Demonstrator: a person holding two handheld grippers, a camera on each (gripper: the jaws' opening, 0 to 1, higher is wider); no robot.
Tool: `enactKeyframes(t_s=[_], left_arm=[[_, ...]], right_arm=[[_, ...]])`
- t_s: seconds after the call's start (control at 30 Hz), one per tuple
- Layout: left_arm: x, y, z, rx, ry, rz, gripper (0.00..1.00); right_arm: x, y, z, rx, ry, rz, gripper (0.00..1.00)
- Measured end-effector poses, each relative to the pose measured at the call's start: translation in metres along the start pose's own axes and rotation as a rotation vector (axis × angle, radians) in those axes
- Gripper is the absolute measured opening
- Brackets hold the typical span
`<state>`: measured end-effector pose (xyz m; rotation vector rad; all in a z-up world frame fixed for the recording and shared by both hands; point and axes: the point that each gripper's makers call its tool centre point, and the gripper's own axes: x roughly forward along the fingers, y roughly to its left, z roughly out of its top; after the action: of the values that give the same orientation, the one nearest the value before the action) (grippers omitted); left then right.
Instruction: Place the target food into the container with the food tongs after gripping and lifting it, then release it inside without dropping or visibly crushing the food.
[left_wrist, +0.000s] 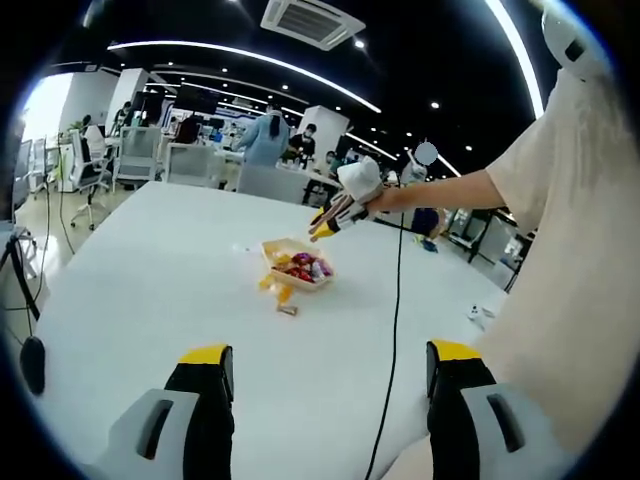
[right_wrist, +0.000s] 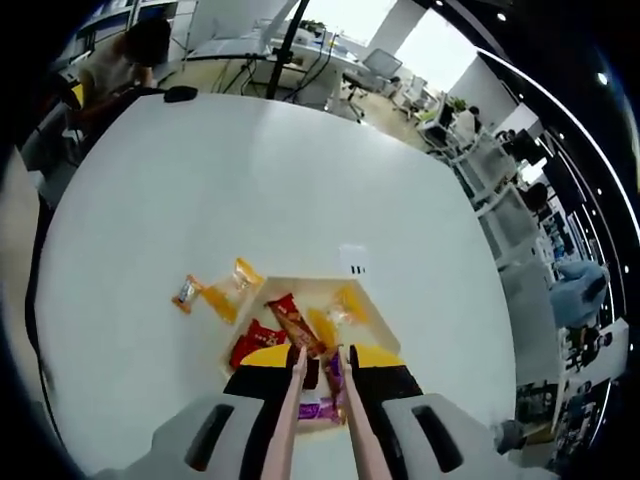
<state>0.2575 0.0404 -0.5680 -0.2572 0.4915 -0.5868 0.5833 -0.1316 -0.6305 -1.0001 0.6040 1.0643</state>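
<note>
A shallow cream-coloured container (right_wrist: 300, 300), square with thin walls, sits near the middle of the white table (right_wrist: 250, 180), well away from every edge. Inside it lie shiny wrapped snacks: a long red packet (right_wrist: 293, 322), a second red packet (right_wrist: 255, 343) toward one corner, yellow packets (right_wrist: 345, 305) and a purple one (right_wrist: 334, 372). No lettering on them can be read.

Two more pieces lie on the table just beside the container: a yellow packet (right_wrist: 232, 288) against its wall and a small brown-and-orange wrapped candy (right_wrist: 184, 292) a little farther out.

The right gripper (right_wrist: 318, 375) hangs over the container with its jaws narrow, clamping pale pink food tongs (right_wrist: 285, 420) whose tips reach down among the packets.

The left gripper (left_wrist: 325, 365) is held back from the container, jaws wide apart with nothing between them.
</note>
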Motion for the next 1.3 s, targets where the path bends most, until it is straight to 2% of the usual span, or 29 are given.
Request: enactKeyframes(t_s=[0.43, 0.8, 1.1, 1.3], left_arm=[[0.0, -0.001, 0.0, 0.001, -0.001, -0.001, 0.79], [0.0, -0.002, 0.0, 0.001, -0.003, -0.004, 0.79], [-0.003, -0.001, -0.001, -0.003, -0.008, 0.004, 0.79], [-0.005, 0.0, -0.002, -0.006, -0.01, 0.008, 0.78]], right_arm=[[0.003, 0.008, 0.003, 0.024, -0.015, 0.009, 0.21], [0.012, 0.045, 0.017, 0.048, -0.044, 0.05, 0.22], [0.023, 0.086, 0.035, 0.055, -0.069, 0.116, 0.22], [0.031, 0.105, 0.04, 0.063, -0.074, 0.146, 0.22]])
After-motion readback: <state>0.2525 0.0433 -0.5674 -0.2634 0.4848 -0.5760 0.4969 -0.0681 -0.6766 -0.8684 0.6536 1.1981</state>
